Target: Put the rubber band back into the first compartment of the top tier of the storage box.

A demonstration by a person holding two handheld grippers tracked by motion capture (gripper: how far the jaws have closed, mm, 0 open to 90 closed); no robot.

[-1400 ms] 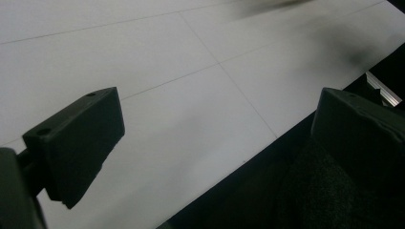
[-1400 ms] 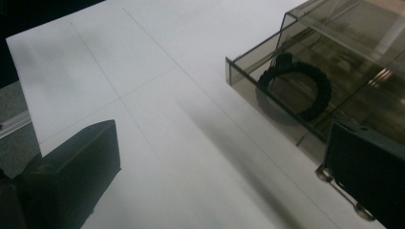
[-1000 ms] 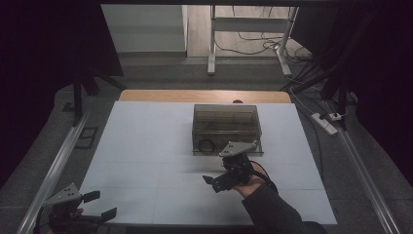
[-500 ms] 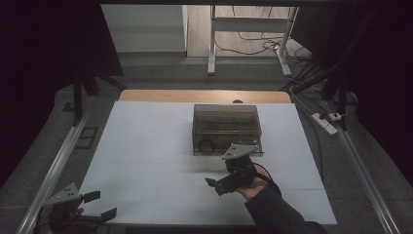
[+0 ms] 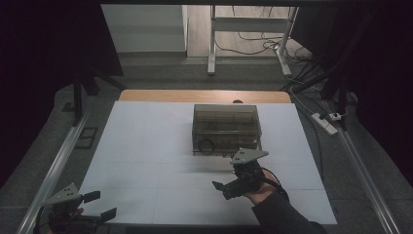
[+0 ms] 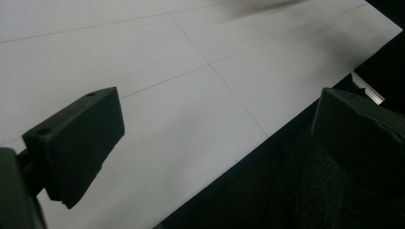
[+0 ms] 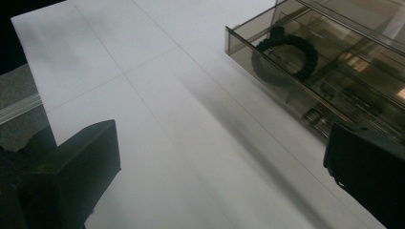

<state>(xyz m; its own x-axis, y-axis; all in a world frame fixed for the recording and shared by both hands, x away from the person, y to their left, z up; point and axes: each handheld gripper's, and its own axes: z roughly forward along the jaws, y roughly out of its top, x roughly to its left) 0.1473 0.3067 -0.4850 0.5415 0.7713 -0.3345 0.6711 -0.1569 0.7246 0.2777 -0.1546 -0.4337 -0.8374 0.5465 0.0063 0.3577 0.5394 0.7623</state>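
The smoked plastic drawer box [image 5: 226,129] (probably light, stiff, slippery) sits at 12 o'clock of the empty, spread right gripper [image 5: 229,187]; left gripper [image 5: 100,204] likewise gapes.

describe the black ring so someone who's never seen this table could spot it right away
Start at the white table and find the smoky clear box near its far middle. Look into the box's near left corner: the black ring lies flat there. It is the one dark, round, ridged loop; the other bits inside are small and unclear.
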